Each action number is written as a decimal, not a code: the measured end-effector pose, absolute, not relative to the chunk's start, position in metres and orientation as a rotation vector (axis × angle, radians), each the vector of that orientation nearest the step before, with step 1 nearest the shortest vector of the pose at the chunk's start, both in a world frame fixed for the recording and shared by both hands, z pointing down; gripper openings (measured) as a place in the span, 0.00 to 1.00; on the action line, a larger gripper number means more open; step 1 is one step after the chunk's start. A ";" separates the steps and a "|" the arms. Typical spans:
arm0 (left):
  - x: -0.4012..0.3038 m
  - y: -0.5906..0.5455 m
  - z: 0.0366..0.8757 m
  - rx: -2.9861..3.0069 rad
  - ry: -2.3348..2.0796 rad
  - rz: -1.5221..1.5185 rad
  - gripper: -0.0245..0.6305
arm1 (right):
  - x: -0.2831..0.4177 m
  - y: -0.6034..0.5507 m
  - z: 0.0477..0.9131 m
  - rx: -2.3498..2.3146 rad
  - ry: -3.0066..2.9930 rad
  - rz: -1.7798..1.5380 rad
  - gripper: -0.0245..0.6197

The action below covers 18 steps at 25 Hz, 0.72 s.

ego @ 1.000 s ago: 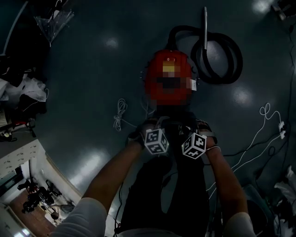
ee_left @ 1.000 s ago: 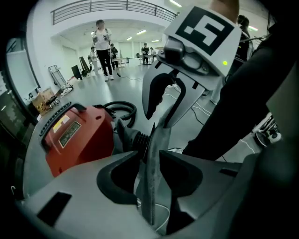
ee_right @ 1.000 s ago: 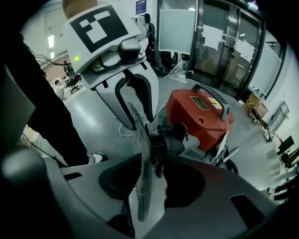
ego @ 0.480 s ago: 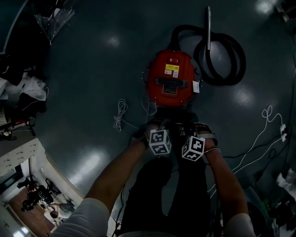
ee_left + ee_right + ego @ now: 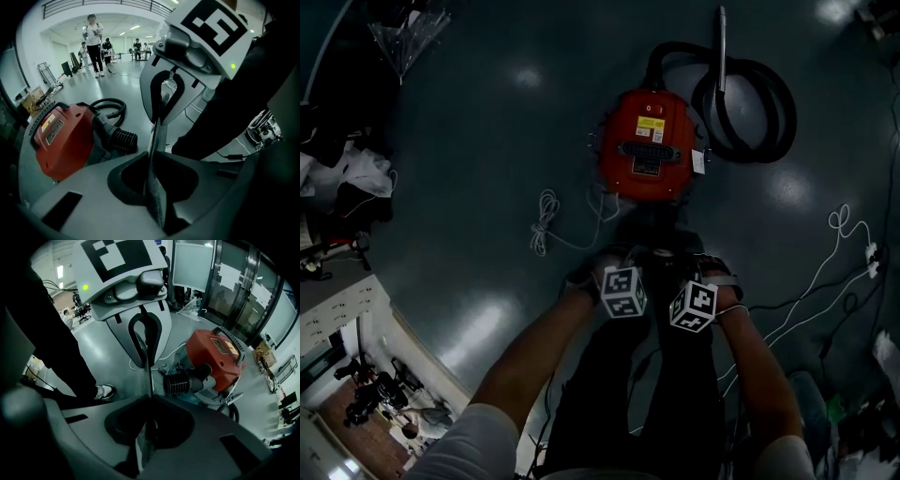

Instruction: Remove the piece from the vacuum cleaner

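The red vacuum cleaner (image 5: 649, 155) lies on the dark floor ahead of me. Its black hose (image 5: 752, 112) is coiled at its right, with a metal wand (image 5: 721, 47) on top. A ribbed hose cuff (image 5: 177, 383) plugs into the body (image 5: 218, 357). My left gripper (image 5: 630, 277) and right gripper (image 5: 682, 291) are held close together near my waist, facing each other and well short of the vacuum. In the left gripper view my jaws (image 5: 158, 124) are closing, pads together, nothing between them. The right gripper's jaws (image 5: 146, 363) are closing too and hold nothing.
A white cord (image 5: 546, 223) lies coiled on the floor left of the vacuum. Thin cables (image 5: 825, 281) trail across the floor at the right. Clutter and a clear umbrella (image 5: 408, 42) sit at the left. People (image 5: 95, 42) stand far off in the hall.
The vacuum sits a little higher in the head view than a second ago. Both grippers stay side by side in front of me, shifted only slightly.
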State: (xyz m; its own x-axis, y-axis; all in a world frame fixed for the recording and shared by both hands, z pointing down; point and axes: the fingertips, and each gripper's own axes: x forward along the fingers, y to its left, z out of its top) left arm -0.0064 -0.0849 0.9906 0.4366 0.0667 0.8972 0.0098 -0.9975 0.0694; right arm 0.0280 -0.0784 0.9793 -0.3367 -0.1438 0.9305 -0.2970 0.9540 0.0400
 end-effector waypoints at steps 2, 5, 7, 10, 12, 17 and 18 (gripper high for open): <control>-0.008 -0.077 0.971 2.620 0.083 1.624 0.10 | 0.026 -0.072 0.960 0.330 -1.927 0.169 0.10; -0.015 -0.064 0.929 2.628 0.108 1.616 0.10 | 0.019 -0.060 0.918 0.337 -1.938 0.191 0.10; -0.020 -0.056 0.898 2.645 0.123 1.626 0.10 | 0.015 -0.049 0.885 0.331 -1.942 0.207 0.10; -0.024 -0.035 0.845 2.662 0.152 1.618 0.10 | 0.010 -0.029 0.831 0.342 -1.958 0.218 0.10; -0.028 -0.020 0.807 2.674 0.172 1.619 0.10 | 0.005 -0.015 0.793 0.359 -1.969 0.219 0.10; -0.038 0.003 0.709 2.723 0.154 1.604 0.10 | -0.005 0.009 0.695 0.434 -1.984 0.210 0.10; -0.040 0.009 0.690 2.727 0.152 1.599 0.10 | -0.007 0.016 0.677 0.444 -1.986 0.207 0.10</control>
